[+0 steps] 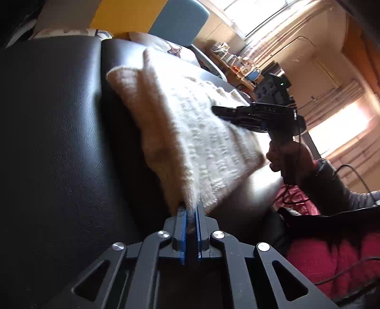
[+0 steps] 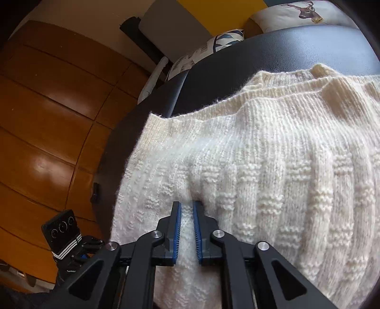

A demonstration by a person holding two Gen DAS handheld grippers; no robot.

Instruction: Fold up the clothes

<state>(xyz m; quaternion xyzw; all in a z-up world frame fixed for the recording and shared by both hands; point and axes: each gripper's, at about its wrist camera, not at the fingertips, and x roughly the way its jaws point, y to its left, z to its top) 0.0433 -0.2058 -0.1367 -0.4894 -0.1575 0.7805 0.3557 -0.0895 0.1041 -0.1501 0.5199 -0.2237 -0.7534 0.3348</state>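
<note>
A cream knitted sweater (image 1: 197, 133) lies spread on a black leather sofa (image 1: 59, 142). My left gripper (image 1: 191, 209) is shut on the sweater's near edge, and the knit rises from between its blue pads. In the right wrist view the sweater (image 2: 273, 166) fills the frame. My right gripper (image 2: 187, 206) pinches a raised ridge of the knit between its blue pads. From the left wrist view the right gripper (image 1: 215, 109) reaches over the far side of the sweater, held by a hand (image 1: 285, 154).
A red garment (image 1: 320, 256) and a dark one lie at the right of the sofa. Printed cushions (image 2: 296, 16) lean on the sofa back (image 2: 261, 59). A wooden wardrobe (image 2: 47, 118) stands beyond the sofa's end. A shelf with small items (image 1: 235, 61) stands by the window.
</note>
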